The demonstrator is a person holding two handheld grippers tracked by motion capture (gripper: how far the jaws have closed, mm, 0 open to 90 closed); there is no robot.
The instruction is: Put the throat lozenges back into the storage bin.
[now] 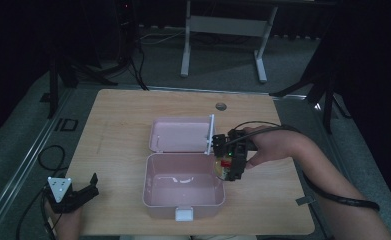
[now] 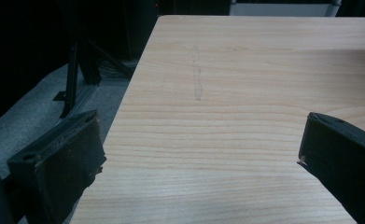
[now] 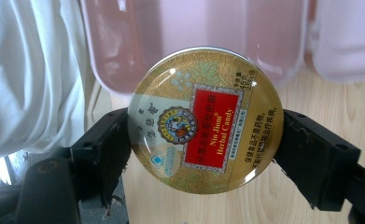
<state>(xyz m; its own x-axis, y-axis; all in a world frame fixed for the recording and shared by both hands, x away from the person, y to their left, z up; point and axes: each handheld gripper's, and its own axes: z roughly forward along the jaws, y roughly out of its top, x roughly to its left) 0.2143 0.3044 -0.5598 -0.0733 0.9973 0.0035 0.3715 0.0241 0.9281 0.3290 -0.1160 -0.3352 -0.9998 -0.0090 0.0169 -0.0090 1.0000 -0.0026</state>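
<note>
We judge the job half done: our right tongs clamp the round candy tin above the open pink box's right rim, still unplaced. Our left tongs sit wide apart, empty, at the table's near-left corner.

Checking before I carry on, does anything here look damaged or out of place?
Nothing stands out. The pink box sits open and unbroken on the table, and the right gripper holds the candy tin squarely.
</note>
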